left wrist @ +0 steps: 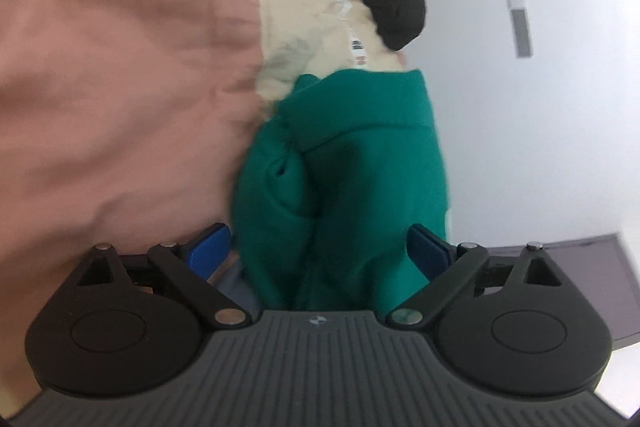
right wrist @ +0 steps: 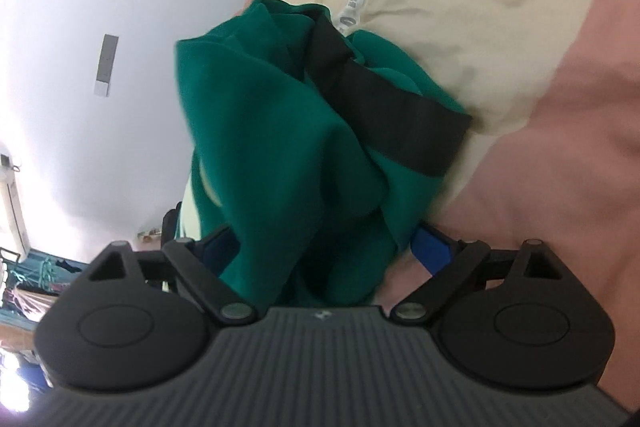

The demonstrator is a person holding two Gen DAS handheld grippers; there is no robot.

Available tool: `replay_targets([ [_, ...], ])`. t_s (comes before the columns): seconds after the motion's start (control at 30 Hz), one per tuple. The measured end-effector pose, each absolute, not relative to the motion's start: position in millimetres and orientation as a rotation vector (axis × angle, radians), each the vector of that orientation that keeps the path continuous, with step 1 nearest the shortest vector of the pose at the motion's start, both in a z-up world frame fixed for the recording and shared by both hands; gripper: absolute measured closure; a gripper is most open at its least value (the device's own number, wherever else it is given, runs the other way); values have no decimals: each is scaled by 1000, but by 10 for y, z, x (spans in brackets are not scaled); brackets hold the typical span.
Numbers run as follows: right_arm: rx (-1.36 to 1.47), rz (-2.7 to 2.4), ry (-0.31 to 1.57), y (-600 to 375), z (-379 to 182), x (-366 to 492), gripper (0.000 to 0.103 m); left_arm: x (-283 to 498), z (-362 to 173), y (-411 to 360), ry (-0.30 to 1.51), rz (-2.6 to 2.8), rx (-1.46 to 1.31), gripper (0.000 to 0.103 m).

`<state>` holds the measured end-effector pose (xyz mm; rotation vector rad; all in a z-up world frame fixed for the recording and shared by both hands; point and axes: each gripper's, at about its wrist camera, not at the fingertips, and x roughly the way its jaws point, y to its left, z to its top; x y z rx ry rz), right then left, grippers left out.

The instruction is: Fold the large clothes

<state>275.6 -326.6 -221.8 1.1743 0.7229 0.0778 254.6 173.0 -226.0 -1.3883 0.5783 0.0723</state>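
Left gripper (left wrist: 320, 247) and right gripper (right wrist: 324, 247) raised, each clamped on bunched green garment (left wrist: 352, 163); black band (right wrist: 384, 107) across it; pink sheet (right wrist: 560, 147), cream cloth (right wrist: 460, 7) behind.

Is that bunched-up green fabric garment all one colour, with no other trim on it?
No. In the right wrist view the green fabric garment carries a wide black band running diagonally across its folds.

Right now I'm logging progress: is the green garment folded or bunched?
Bunched. The green garment hangs crumpled with its black band twisted across, gripped in both tools.
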Motion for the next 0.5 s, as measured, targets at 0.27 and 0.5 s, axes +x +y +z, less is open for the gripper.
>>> replay_targets([
  [0.27,1122,43,703,-3139,-2254,3047,4,2768,-2303,1713,577,68,-1382,0],
  [0.5,1169,152,588,-3098,-2214,3117,0,2852,-2213,1739,470,-71,-1392,0],
])
